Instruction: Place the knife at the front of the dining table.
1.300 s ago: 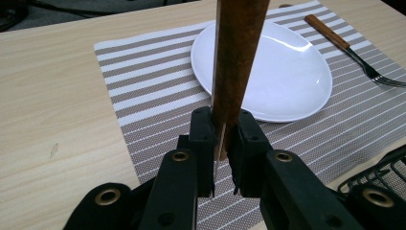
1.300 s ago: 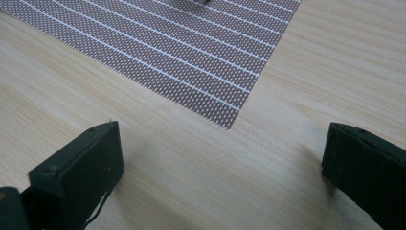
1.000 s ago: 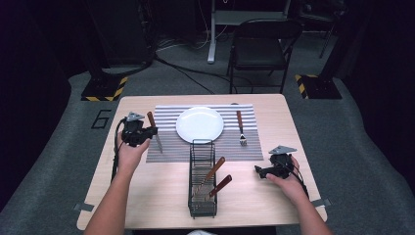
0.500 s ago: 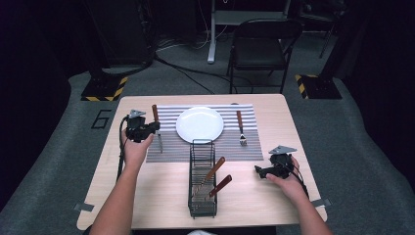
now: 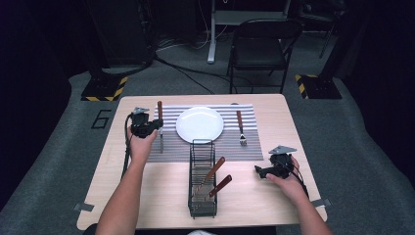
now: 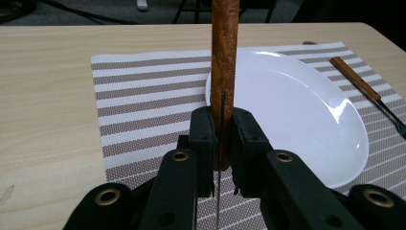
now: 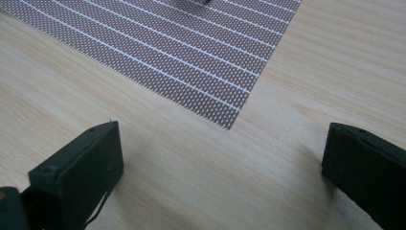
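My left gripper (image 5: 148,126) is shut on a knife (image 5: 159,121) with a brown wooden handle, held over the left part of the striped placemat (image 5: 171,147), just left of the white plate (image 5: 199,124). In the left gripper view the pads (image 6: 203,139) clamp the handle (image 6: 225,57) at its lower end, and the thin blade edge runs down between the jaws. A fork (image 5: 240,128) with a wooden handle lies on the mat right of the plate. My right gripper (image 5: 261,171) rests low on the table at the right, open, with bare wood between its jaws (image 7: 222,158).
A black wire caddy (image 5: 201,196) stands at the table's front middle with two wooden-handled utensils (image 5: 213,170) leaning in it. The placemat's corner (image 7: 225,120) lies just ahead of the right gripper. A folding chair (image 5: 264,46) stands behind the table's far edge.
My left hand has carried the knife to the right, onto the placemat and closer to the plate, and a little lower. The right hand has stayed put.
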The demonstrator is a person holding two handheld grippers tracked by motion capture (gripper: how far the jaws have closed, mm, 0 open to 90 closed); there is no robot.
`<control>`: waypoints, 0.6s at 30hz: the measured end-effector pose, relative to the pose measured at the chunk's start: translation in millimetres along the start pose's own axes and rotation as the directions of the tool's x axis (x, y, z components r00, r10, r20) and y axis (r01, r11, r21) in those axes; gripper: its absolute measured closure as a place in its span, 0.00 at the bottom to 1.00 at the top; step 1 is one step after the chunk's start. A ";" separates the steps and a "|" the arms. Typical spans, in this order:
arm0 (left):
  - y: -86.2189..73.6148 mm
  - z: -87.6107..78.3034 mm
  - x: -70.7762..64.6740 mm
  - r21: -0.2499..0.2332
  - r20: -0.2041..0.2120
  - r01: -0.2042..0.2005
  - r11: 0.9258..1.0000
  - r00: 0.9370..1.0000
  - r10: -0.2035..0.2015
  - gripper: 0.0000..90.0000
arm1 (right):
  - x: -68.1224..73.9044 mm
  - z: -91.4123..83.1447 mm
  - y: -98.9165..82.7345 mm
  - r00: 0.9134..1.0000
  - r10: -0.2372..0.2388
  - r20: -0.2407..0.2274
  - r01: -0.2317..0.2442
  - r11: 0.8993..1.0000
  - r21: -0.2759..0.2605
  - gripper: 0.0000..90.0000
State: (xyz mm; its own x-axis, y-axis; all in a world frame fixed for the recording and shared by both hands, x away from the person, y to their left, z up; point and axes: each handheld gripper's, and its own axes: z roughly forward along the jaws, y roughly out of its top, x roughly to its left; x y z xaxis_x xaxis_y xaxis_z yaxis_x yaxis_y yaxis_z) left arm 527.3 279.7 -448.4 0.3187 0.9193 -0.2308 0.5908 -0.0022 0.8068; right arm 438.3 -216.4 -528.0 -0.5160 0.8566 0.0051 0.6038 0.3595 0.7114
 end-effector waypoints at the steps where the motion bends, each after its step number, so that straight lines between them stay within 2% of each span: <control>1: -0.6 2.3 1.8 -0.006 0.002 0.015 1.000 1.000 -0.015 0.89 | 0.0 0.0 0.0 1.000 0.000 0.000 0.000 1.000 0.000 0.00; 10: -3.4 12.7 5.9 -0.020 0.003 0.046 0.999 0.999 -0.046 0.89 | -0.4 0.0 0.3 1.000 -0.007 -0.002 0.007 1.000 0.003 0.00; 18: -7.2 27.0 12.0 -0.023 0.007 0.110 0.994 0.994 -0.110 0.89 | -0.4 0.0 0.3 1.000 -0.006 -0.002 0.006 1.000 0.003 0.00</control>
State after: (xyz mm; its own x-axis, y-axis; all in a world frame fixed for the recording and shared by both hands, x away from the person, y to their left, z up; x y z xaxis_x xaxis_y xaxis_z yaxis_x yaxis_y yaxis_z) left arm 546.9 280.1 -471.7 0.2569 0.9111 -0.3224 0.6053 0.1083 0.7886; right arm 438.7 -216.6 -527.8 -0.5206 0.8538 0.0022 0.6024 0.3655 0.7096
